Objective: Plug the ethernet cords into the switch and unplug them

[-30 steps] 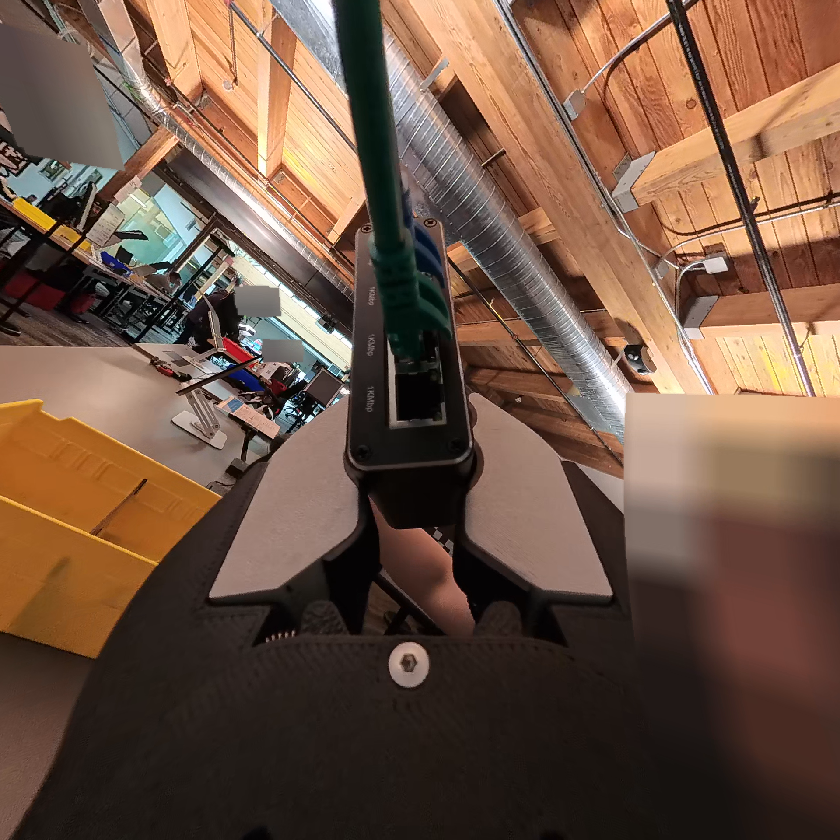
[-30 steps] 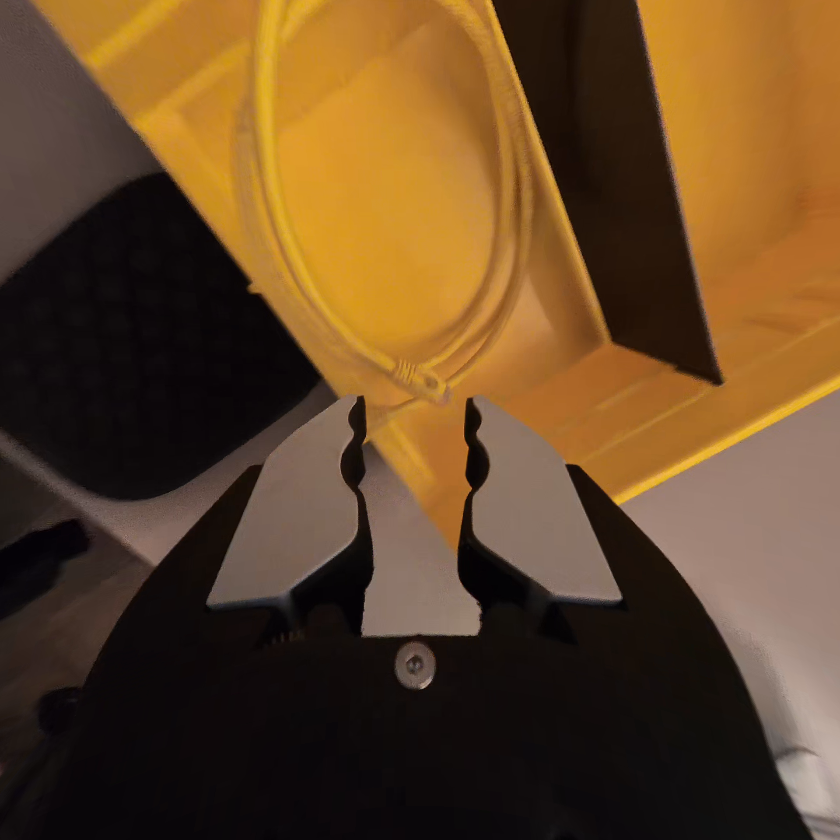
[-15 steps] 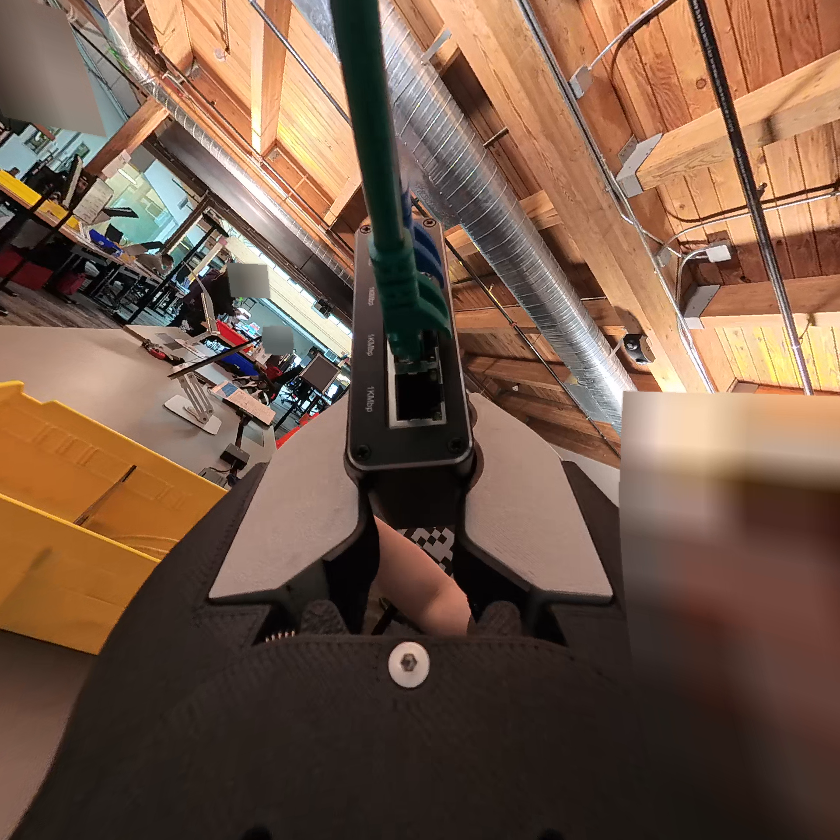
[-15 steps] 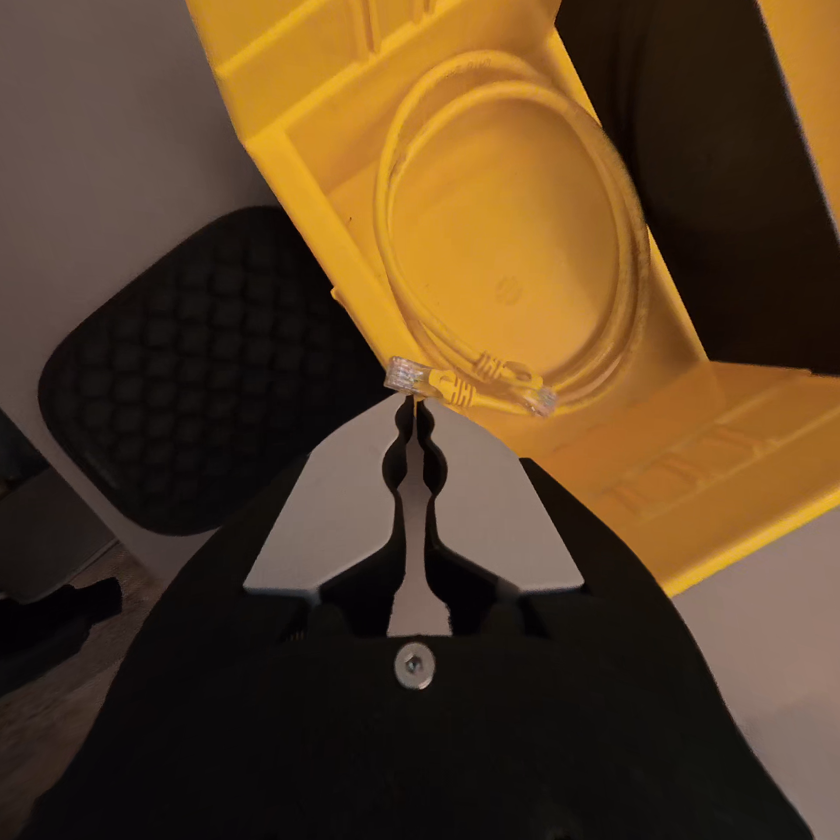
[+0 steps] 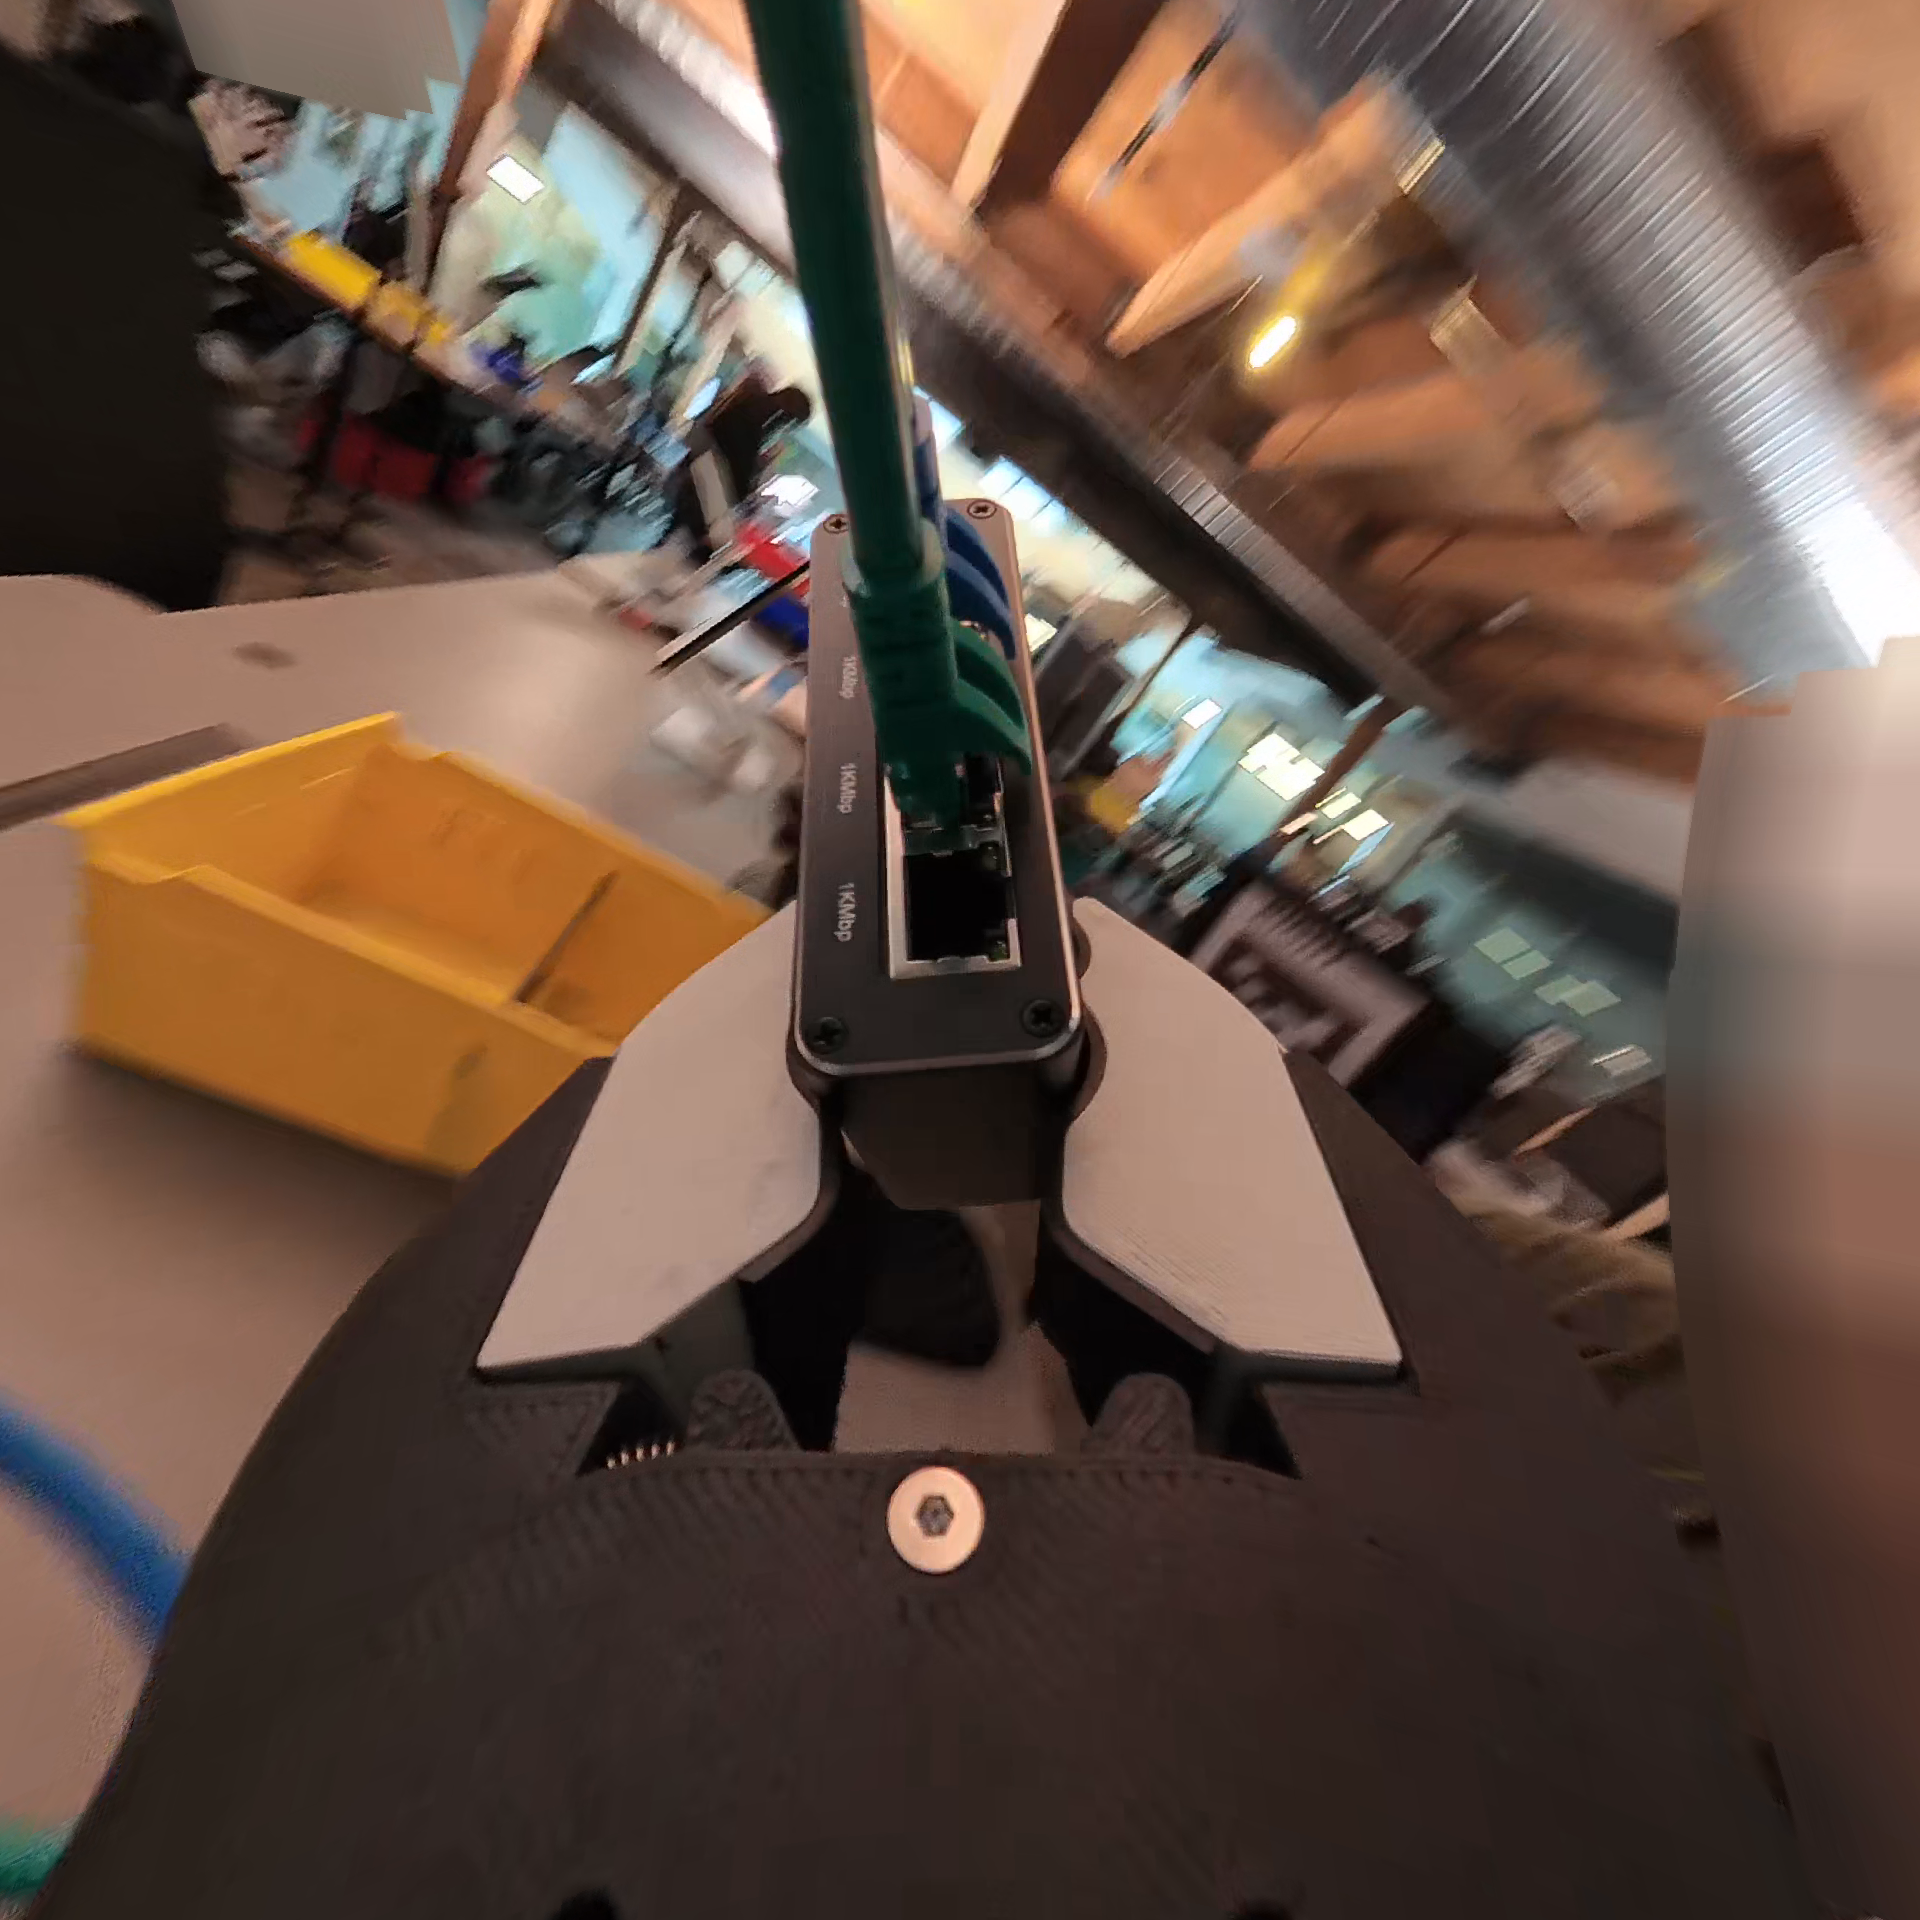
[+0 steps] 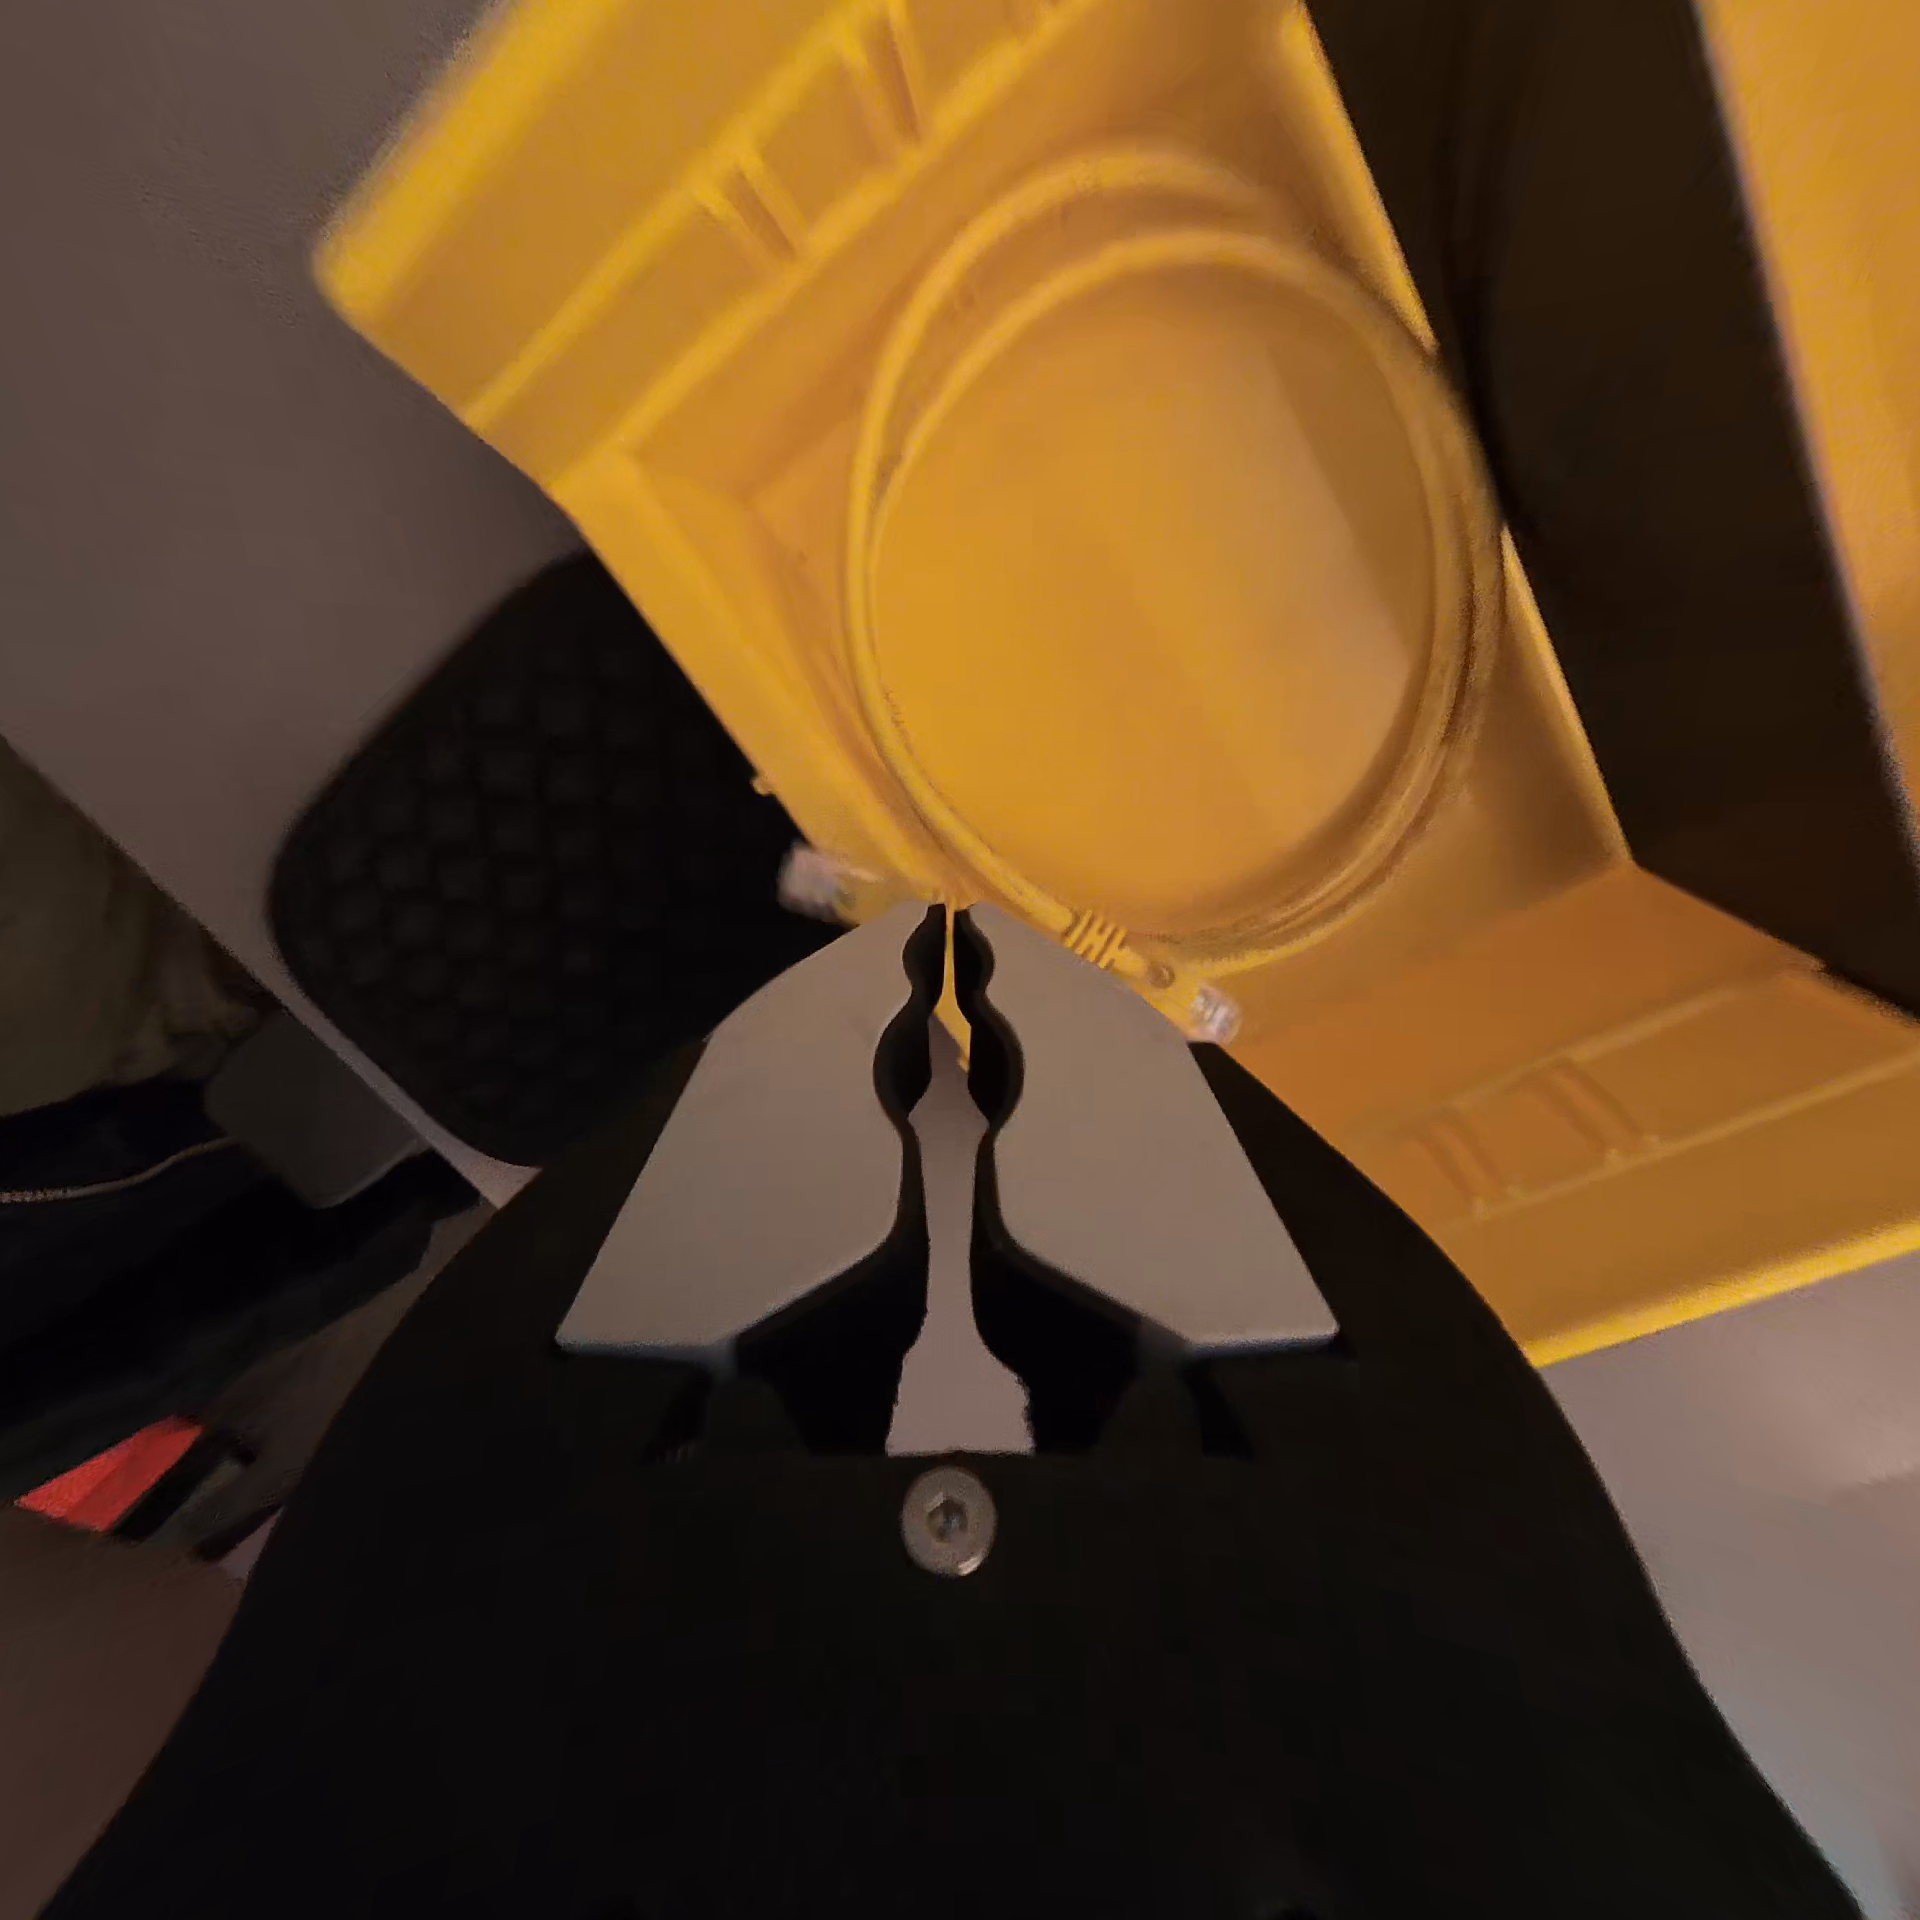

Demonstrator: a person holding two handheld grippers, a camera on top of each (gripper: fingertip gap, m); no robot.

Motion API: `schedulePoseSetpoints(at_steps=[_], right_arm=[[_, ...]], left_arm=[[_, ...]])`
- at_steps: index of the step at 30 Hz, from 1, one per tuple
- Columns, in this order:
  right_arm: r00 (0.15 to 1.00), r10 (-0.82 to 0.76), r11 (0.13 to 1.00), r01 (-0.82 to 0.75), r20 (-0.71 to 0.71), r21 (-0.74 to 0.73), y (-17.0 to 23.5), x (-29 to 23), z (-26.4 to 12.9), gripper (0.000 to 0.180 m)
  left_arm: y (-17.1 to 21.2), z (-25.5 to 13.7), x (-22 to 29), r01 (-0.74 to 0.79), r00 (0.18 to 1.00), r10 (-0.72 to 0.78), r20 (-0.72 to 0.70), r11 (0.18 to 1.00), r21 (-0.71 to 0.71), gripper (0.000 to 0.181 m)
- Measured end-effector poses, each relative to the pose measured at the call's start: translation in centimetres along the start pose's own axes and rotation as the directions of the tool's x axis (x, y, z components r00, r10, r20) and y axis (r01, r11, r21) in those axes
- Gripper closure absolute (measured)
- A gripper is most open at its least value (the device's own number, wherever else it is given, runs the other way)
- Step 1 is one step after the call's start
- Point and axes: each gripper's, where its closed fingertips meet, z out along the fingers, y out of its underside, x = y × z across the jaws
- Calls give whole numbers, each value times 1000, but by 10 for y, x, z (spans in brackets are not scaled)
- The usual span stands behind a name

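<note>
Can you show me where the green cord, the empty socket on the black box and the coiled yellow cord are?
green cord (image 5: 844, 343): left wrist view, on its sheath above the plug.
empty socket (image 5: 954, 914): left wrist view, its dark opening.
yellow cord (image 6: 868, 582): right wrist view, left side of the coil.

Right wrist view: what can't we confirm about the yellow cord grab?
- Contact point: the right claw tips look closed on the yellow cord, but motion blur smears it.
- One plug: partly behind the bin wall.
- Switch: its far ports hide behind the green cord in the left wrist view.
</note>
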Motion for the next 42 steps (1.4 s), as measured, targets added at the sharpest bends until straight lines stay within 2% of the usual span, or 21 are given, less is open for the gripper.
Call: schedulePoseSetpoints(at_steps=[1,3,5,9,12,14,16,18,19,21,23,25,28,32,35,36,39,42], right_arm=[[1000,-9,998,9,10,56,-7,-3,-8,177],[1000,-27,982,25,9,187,-23,-8,-28,177],[998,-63,928,66,-21,366,-54,-16,-54,171],[986,-168,670,132,-25,731,-139,-67,-116,144],[971,-219,520,36,93,854,-189,-105,-141,120],[935,-269,523,-60,231,850,-209,-125,-139,117],[895,-281,593,-123,347,796,-221,-136,-125,117],[867,-285,687,-113,408,718,-223,-141,-101,117],[852,-292,726,-98,434,680,-222,-145,-90,121],[789,-344,789,-51,508,613,-213,-158,-76,147],[780,-337,825,-26,527,565,-207,-161,-62,147],[774,-331,816,-53,540,576,-208,-161,-59,147],[763,-305,736,-191,570,649,-217,-158,-67,147],[776,-249,536,-388,579,750,-236,-141,-82,148],[744,-260,400,-497,615,770,-246,-132,-91,148],[725,-271,361,-533,633,765,-248,-129,-94,148],[701,-286,234,-610,653,757,-255,-114,-102,148],[736,-265,110,-620,624,777,-262,-99,-107,148]], left_arm=[[4,1,-4,-26,999,27,35,999,-29,144],[13,3,-9,-50,996,57,74,994,-94,144],[25,5,-13,-61,994,77,83,982,-181,145],[55,10,-4,-84,995,97,19,932,-352,144],[77,13,6,-87,996,82,-31,888,-451,144],[94,13,7,-95,995,84,-46,843,-530,144],[105,14,10,-101,995,83,-58,809,-579,144],[115,14,15,-82,996,40,-81,787,-612,144],[121,12,17,-70,996,18,-86,761,-645,144],[134,6,12,-57,998,21,-60,705,-707,144],[141,2,10,-42,998,-5,-61,671,-740,144],[140,-1,8,-14,998,-36,-51,670,-743,144],[114,4,7,38,994,-97,-57,764,-644,144],[80,7,-10,101,993,-114,1,871,-480,144],[47,5,-16,131,991,-136,2,951,-281,139],[42,2,-17,136,990,-141,0,958,-254,135],[51,-3,-28,139,990,-124,68,944,-299,124],[53,4,-30,157,987,-143,72,947,-280,124]])
